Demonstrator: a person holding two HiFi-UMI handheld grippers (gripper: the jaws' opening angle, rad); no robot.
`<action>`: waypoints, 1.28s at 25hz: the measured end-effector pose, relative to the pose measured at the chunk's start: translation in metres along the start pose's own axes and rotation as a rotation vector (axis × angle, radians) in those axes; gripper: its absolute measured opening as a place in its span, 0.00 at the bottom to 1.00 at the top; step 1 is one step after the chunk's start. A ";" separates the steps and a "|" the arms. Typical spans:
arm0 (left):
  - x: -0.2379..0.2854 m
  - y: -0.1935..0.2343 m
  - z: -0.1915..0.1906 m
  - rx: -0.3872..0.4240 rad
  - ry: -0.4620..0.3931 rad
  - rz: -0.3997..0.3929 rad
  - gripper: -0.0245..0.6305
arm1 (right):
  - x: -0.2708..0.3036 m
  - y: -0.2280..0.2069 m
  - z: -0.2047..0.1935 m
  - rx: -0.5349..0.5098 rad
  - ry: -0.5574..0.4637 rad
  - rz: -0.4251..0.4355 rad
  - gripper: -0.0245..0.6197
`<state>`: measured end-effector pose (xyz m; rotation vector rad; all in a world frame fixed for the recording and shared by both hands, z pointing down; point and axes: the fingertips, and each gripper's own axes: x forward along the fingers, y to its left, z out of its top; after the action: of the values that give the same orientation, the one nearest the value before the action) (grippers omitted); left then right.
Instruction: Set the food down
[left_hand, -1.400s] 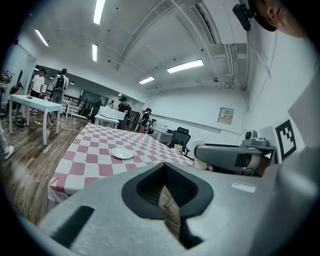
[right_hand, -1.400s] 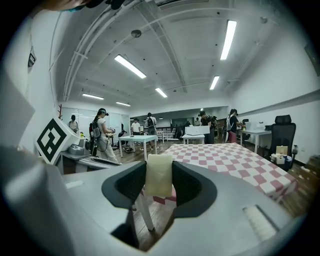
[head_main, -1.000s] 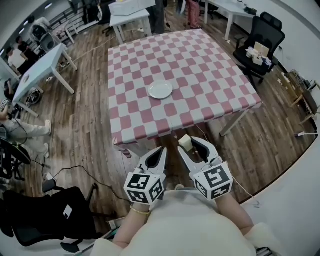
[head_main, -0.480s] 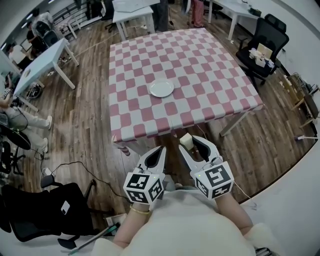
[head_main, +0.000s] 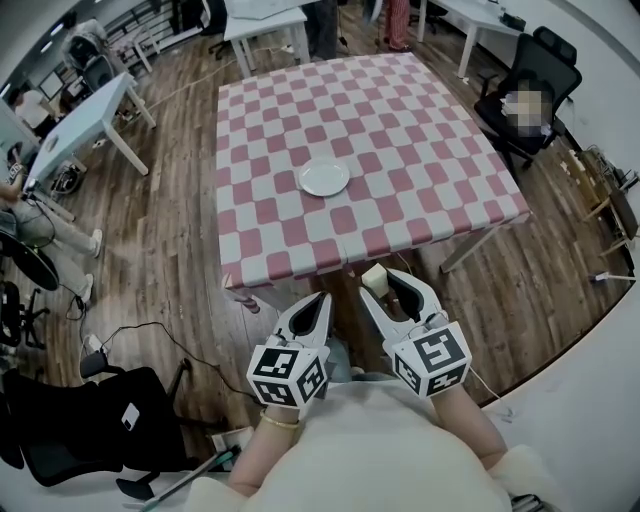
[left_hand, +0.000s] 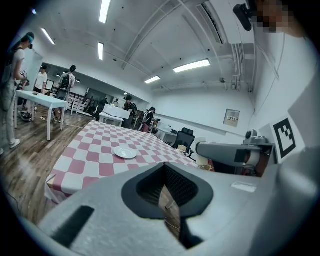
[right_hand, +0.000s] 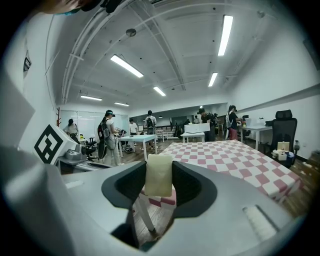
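Right gripper (head_main: 388, 285) pinches a pale food block (right_hand: 159, 176) between its pads, held just short of the near edge of the checkered table (head_main: 420, 150) (not over it). White plate (head_main: 324, 178) sits mid-table, well apart. Left gripper (head_main: 318, 303): jaws pressed together, empty.

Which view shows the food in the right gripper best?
Right gripper view: the pale food block sits large and centred, clamped between the jaws. Head view shows only its small top end at the jaw tips. Left gripper view doesn't show it clearly.
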<state>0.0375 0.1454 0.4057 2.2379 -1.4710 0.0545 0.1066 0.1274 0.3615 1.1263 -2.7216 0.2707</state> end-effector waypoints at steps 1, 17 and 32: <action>0.003 0.002 0.001 -0.001 0.000 0.000 0.04 | 0.004 -0.002 0.001 -0.001 0.000 0.000 0.30; 0.053 0.048 0.034 -0.007 0.002 0.006 0.04 | 0.068 -0.036 0.016 -0.012 0.021 -0.004 0.30; 0.102 0.086 0.067 -0.022 0.008 -0.002 0.04 | 0.123 -0.065 0.034 -0.028 0.047 0.001 0.30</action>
<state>-0.0089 0.0037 0.4045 2.2191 -1.4588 0.0469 0.0639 -0.0098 0.3639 1.0968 -2.6771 0.2547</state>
